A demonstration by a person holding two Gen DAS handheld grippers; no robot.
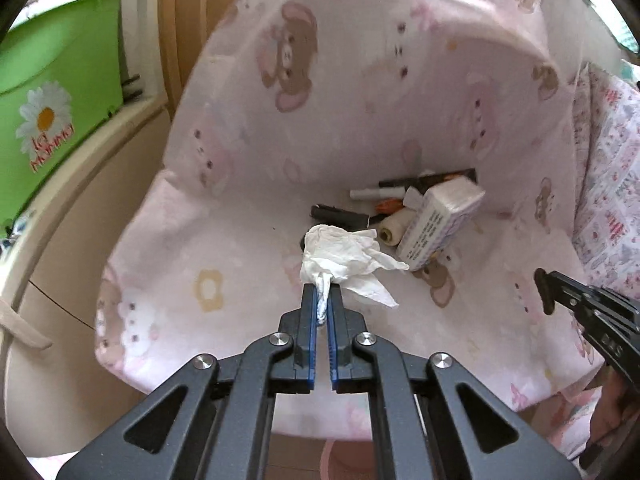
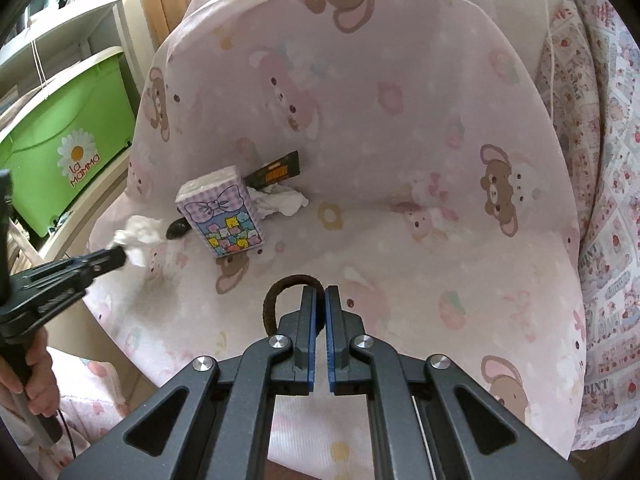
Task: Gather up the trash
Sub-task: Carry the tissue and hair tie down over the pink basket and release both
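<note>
My left gripper (image 1: 322, 292) is shut on a crumpled white tissue (image 1: 348, 258) and holds it over the seat of a chair draped in pink bear-print cloth (image 1: 224, 216). The same tissue (image 2: 138, 236) and left gripper (image 2: 120, 258) show at the left of the right wrist view. My right gripper (image 2: 321, 294) is shut on a brown hair tie (image 2: 276, 294), whose loop sticks out to the left of the fingers. Another crumpled tissue (image 2: 282, 200) lies behind a tissue pack (image 2: 224, 216) on the seat. The right gripper's tip (image 1: 546, 290) enters the left wrist view at the right.
On the seat lie the tissue pack (image 1: 440, 220), a black wrapper (image 1: 436, 178), a white tube (image 1: 378, 193), a thread spool (image 1: 394, 228) and a dark object (image 1: 340, 216). A green bin with a daisy (image 1: 52, 80) stands on a shelf to the left. Patterned fabric (image 2: 600, 200) hangs at the right.
</note>
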